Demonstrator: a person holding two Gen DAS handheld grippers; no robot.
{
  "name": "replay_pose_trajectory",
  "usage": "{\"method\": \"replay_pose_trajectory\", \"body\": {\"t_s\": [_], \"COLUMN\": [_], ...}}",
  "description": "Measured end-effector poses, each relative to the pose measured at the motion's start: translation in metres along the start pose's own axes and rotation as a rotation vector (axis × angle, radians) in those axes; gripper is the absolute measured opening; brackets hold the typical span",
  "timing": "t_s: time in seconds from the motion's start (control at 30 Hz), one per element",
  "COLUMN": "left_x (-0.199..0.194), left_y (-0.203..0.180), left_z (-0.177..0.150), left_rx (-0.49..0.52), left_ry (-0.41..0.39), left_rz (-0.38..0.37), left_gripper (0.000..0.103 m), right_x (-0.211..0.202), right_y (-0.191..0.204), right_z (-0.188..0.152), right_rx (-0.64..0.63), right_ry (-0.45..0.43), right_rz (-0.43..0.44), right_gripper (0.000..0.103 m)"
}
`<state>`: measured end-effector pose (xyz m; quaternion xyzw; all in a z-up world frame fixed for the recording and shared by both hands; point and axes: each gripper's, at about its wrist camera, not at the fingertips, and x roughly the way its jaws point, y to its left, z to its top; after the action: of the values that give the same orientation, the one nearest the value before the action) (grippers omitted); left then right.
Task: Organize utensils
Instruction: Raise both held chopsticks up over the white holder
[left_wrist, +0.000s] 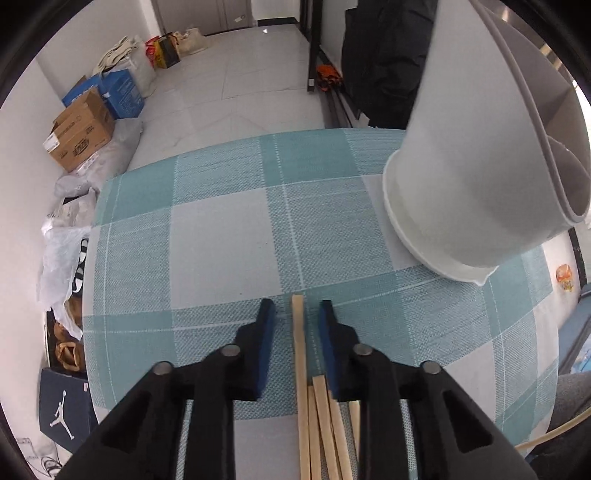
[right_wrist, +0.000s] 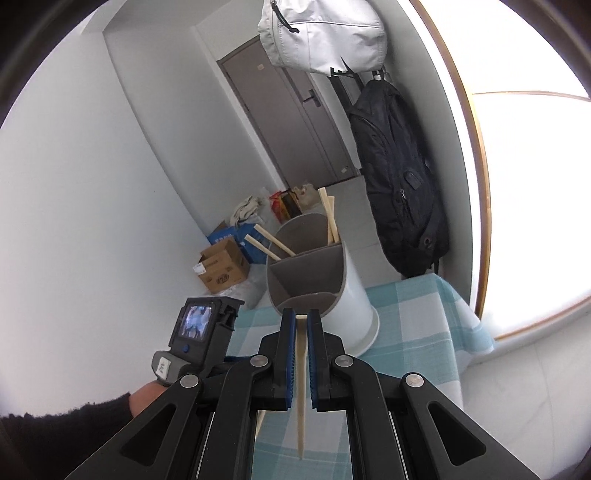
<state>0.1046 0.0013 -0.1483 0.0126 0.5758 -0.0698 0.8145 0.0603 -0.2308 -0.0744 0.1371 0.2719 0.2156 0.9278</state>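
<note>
While our left tongs (left_wrist: 295, 314) stand released over the checked tablecloth (left_wrist: 221, 229), loose chopsticks (left_wrist: 317, 424) lie between the fingers. Our right tongs (right_wrist: 301, 320) clench one chopstick (right_wrist: 302, 369), near the white holder (right_wrist: 332, 288) holding four more.

Covered by a teal-and-white checked cloth (left_wrist: 221, 229), the worktop. Beyond its far edge, pale floor tiles (left_wrist: 236, 77) running to a grey door (right_wrist: 291, 122) with a lever handle. Along the left wall: a brown cardboard box (left_wrist: 83, 129), a blue carton (left_wrist: 122, 92) just behind it, cloth tote bags (left_wrist: 123, 51), a red-and-yellow bag (left_wrist: 160, 50). Nearer, crumpled plastic bags (left_wrist: 64, 236) beside the worktop, and low at the left a dark shoebox with a white jumping figure (left_wrist: 61, 410). Hung on the wall at the worktop's far right corner, a black backpack (right_wrist: 399, 177); above it, a pale grey bag (right_wrist: 325, 33). At the right, a bright window with a wood-toned frame (right_wrist: 480, 166).
</note>
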Motion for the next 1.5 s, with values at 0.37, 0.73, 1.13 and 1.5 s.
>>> {"method": "replay_pose_trajectory", "body": {"t_s": [0.37,0.73,1.13,1.5], "left_x": [-0.045,-0.14,-0.187,-0.236], "left_y": [0.02,0.017,0.017,-0.008], "left_z": [-0.014,-0.039,-0.026,0.055], "left_rx": [-0.132,-0.172,-0.232,-0.235], "left_ry": [-0.191,-0.517,-0.696,-0.849], "left_rz": [-0.052,-0.108,-0.204,-0.267], "left_gripper": [0.002,0.002,0.002,0.002], "right_x": [-0.001,0.0,-0.01,-0.017], "right_y": [0.005,0.02,0.053,0.057], "right_z": [-0.001,-0.005,0.031,0.125], "right_rx": [-0.013,-0.043,-0.097,-0.11], "right_ry": [-0.02,-0.038,-0.059,-0.102], "right_rz": [-0.012,-0.016,0.018,0.024], "right_gripper": [0.005,0.005,0.005,0.005]}}
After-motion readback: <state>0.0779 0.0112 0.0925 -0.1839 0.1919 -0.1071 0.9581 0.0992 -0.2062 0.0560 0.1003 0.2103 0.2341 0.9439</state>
